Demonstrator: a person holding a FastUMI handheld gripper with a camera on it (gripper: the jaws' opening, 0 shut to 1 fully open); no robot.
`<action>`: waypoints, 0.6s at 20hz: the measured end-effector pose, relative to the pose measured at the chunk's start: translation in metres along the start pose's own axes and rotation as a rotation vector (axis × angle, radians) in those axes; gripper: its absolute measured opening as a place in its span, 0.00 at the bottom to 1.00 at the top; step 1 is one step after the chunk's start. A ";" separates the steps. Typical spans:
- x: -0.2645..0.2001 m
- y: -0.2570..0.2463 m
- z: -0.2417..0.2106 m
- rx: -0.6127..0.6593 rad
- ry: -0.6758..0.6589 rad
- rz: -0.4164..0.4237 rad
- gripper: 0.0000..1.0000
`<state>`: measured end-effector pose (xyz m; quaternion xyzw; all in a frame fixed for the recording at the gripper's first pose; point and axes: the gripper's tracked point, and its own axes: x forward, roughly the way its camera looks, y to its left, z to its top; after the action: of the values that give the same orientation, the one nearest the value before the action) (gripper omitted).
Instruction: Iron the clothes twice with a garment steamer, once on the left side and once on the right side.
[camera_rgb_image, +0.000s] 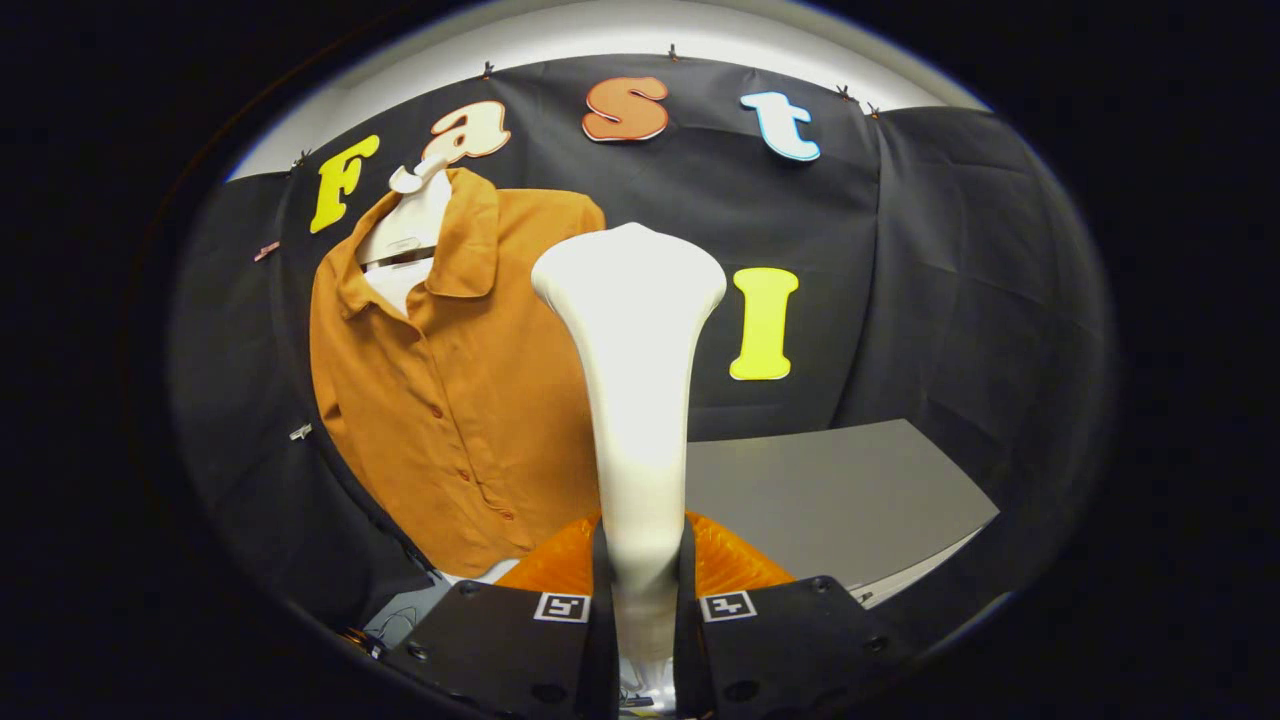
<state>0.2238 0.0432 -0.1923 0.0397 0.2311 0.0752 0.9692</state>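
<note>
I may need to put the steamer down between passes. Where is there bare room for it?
The gripper is shut on the white steamer. The grey tabletop lies bare beyond the fingers, bordered by the black cloth wall behind and beside it. It is crowded on the other side, where the orange shirt hangs on its hanger.

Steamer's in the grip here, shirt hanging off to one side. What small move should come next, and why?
Probably swing the steamer over to the shirt. The gripper is shut on the steamer's handle, head upright, but the head stands beside the shirt's edge, mostly before the bare wall, so it isn't yet facing the fabric.
</note>
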 end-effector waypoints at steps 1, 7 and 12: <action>0.003 0.011 -0.002 -0.001 -0.005 0.000 0.25; 0.034 0.073 -0.015 -0.007 0.003 0.026 0.25; 0.064 0.101 -0.021 -0.019 0.003 0.019 0.25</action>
<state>0.2583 0.1538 -0.2278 0.0325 0.2317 0.0865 0.9684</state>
